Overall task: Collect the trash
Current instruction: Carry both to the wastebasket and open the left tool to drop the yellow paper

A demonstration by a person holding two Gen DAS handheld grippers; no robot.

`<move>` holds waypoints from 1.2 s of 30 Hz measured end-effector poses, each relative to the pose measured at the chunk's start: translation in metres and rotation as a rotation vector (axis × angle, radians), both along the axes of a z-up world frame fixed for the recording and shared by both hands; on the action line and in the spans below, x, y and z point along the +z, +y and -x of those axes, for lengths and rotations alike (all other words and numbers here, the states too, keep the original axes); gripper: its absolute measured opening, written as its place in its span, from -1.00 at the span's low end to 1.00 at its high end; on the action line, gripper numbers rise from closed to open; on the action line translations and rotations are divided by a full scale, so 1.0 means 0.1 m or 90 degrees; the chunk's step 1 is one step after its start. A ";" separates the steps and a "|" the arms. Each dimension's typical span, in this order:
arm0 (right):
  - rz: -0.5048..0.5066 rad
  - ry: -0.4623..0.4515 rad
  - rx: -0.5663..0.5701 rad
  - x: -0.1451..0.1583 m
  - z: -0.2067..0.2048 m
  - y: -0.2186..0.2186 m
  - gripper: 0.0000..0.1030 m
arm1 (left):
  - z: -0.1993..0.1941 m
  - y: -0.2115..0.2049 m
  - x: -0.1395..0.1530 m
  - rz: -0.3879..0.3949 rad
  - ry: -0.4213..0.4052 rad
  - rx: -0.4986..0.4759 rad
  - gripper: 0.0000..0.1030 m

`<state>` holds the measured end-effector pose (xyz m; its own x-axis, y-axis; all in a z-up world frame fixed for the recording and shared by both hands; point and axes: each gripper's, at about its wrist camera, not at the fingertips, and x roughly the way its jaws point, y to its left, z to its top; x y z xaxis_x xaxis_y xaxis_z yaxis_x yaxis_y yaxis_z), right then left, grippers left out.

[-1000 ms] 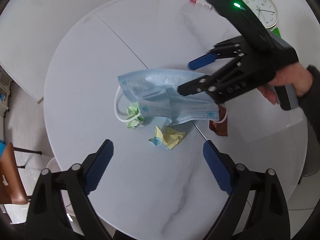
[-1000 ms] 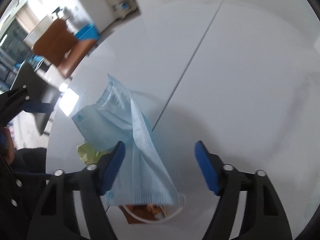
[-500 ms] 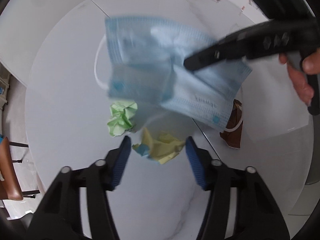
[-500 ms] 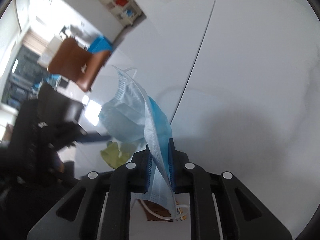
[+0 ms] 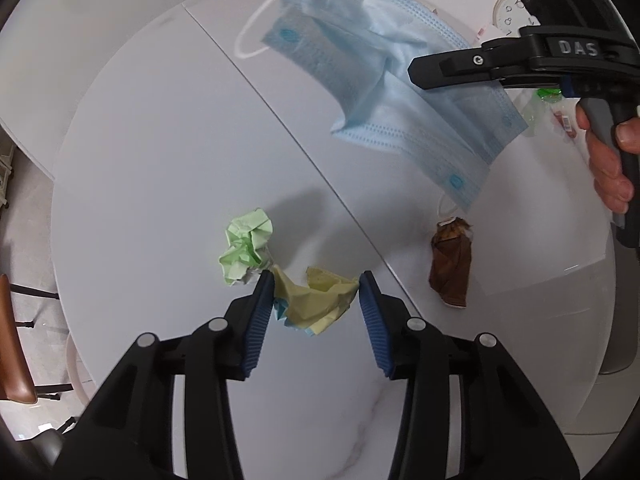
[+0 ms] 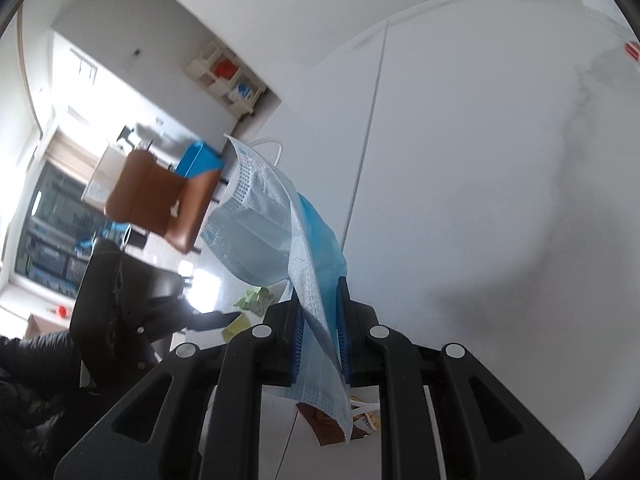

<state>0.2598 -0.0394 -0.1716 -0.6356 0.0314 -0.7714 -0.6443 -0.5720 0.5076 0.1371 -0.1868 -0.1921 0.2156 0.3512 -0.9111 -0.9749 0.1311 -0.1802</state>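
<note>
My right gripper [image 6: 319, 292] is shut on a blue face mask [image 6: 260, 216] and holds it up above the white round table [image 5: 160, 140]; the mask [image 5: 384, 76] hangs from that gripper [image 5: 416, 70] in the left wrist view. My left gripper [image 5: 316, 284] is low over the table, its blue pads [image 5: 260, 308] on either side of a crumpled yellow paper [image 5: 316, 300], touching or nearly touching it. A crumpled green paper [image 5: 246, 246] lies just left of it. A brown wrapper [image 5: 452, 268] lies to the right.
A clear plastic sheet [image 5: 560, 240] lies at the table's right edge with small wrappers [image 5: 560, 112] beyond it. A white clock [image 5: 508, 12] is at the far side. A brown chair [image 6: 160, 196] stands off the table.
The right gripper closed on the mask and lifted it off the table. The left gripper dropped toward the yellow paper and its jaws narrowed around it.
</note>
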 end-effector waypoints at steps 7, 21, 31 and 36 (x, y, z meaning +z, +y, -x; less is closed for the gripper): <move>-0.007 0.012 -0.050 0.07 -0.15 0.00 -0.70 | 0.10 -0.18 0.12 -0.018 -0.004 -0.002 -0.16; -0.076 0.039 -0.058 0.73 0.10 -0.70 -0.68 | 1.06 -0.70 0.45 -0.069 0.006 0.081 -0.16; -0.013 0.059 -0.045 0.65 1.36 -1.32 -0.65 | 2.75 -1.00 -0.69 0.095 0.051 0.183 -0.12; 0.005 0.001 -0.035 0.46 2.00 -1.45 -0.65 | 3.16 -0.88 -1.44 0.174 0.004 0.200 0.31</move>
